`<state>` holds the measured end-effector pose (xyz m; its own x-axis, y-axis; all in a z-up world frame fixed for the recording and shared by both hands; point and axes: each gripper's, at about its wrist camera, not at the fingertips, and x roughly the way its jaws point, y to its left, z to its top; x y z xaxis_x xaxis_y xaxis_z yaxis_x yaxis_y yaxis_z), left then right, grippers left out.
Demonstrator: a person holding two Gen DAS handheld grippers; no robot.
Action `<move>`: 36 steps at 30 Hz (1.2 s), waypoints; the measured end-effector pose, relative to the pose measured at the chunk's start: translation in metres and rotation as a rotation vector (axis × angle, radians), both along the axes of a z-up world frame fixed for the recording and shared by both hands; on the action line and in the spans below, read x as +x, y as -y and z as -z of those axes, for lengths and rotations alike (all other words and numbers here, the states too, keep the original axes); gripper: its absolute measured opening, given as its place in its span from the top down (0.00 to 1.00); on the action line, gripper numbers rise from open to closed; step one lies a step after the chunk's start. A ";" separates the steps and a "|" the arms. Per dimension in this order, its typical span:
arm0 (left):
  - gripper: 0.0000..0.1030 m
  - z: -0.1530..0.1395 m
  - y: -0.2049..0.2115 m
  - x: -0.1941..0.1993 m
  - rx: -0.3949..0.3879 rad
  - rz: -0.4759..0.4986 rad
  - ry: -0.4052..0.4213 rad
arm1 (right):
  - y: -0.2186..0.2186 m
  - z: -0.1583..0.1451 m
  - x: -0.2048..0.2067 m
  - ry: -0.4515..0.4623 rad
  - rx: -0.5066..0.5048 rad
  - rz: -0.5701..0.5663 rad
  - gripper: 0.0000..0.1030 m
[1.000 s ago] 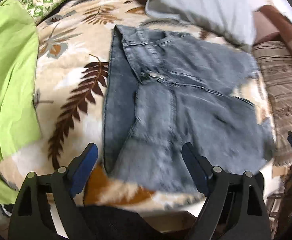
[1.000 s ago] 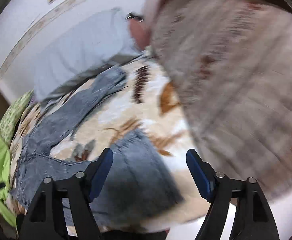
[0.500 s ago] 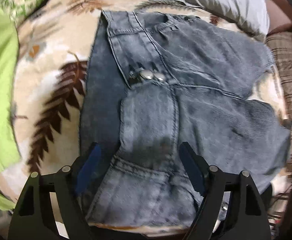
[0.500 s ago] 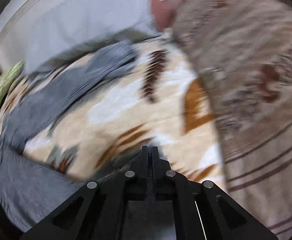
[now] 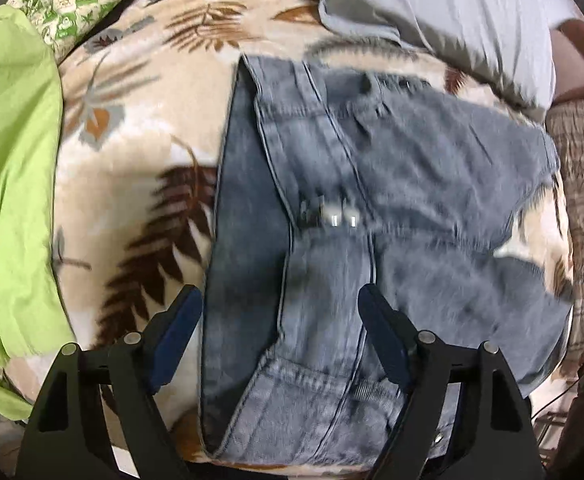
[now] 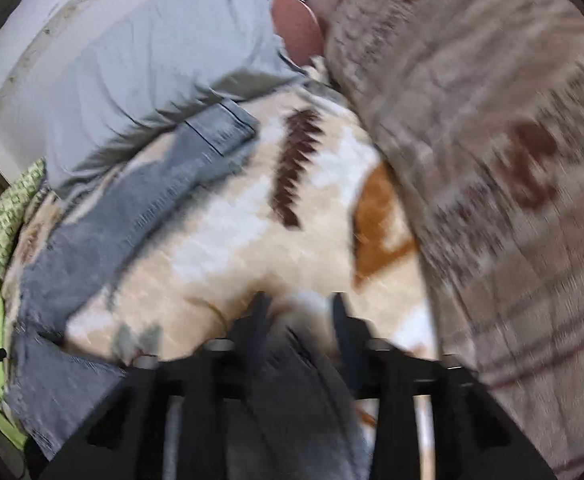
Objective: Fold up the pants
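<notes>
Jeans lie flat on the leaf-print blanket, green cloth off the blanket's left edge. Left gripper hovers over the waistband, jaws wide apart, nothing held. Right gripper sits at a pant leg, jaws partly apart around denim; grip unclear through blur.

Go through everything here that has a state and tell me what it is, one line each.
Jeans: spread on the leaf-print blanket, fly snaps fastened.
Left gripper: jaws open, straddling the waistband end.
Right gripper: jaws partly open, denim between them; grip unclear through blur.
Green cloth: rumpled beside the blanket.
</notes>
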<state>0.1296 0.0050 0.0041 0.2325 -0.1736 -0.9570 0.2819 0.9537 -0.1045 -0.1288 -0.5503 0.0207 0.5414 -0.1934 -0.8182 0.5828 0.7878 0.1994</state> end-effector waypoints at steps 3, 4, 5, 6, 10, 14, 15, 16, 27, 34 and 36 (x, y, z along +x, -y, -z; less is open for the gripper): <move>0.21 0.005 0.007 0.025 0.014 -0.017 -0.023 | 0.010 -0.003 0.043 0.068 0.079 -0.006 0.55; 0.21 0.008 0.014 0.037 0.010 -0.028 -0.033 | 0.015 -0.001 0.060 0.083 0.101 -0.004 0.54; 0.21 0.010 0.019 0.047 0.000 -0.043 -0.039 | 0.022 -0.001 0.076 0.096 0.120 0.001 0.52; 0.21 0.014 0.024 0.059 -0.018 -0.061 -0.048 | 0.034 0.003 0.097 0.109 0.142 0.014 0.49; 0.21 0.033 0.024 0.094 -0.102 -0.133 -0.117 | 0.077 0.022 0.153 0.130 0.220 0.089 0.43; 0.21 0.056 0.033 0.118 -0.120 -0.174 -0.159 | 0.107 0.056 0.198 0.130 0.254 0.148 0.44; 0.21 0.055 0.039 0.123 -0.109 -0.166 -0.141 | 0.107 0.061 0.209 0.115 0.246 0.131 0.70; 0.22 0.053 0.043 0.125 -0.107 -0.160 -0.134 | 0.106 0.059 0.221 0.088 0.235 0.097 0.91; 0.23 0.049 0.073 0.124 -0.071 -0.076 -0.131 | 0.096 0.043 0.140 0.004 0.130 0.055 0.91; 0.23 0.037 0.050 0.118 -0.087 -0.113 -0.126 | 0.100 0.059 0.095 0.021 0.220 0.118 0.74; 0.23 0.021 0.043 0.127 -0.088 -0.136 -0.076 | 0.102 0.038 0.100 0.056 0.163 0.091 0.60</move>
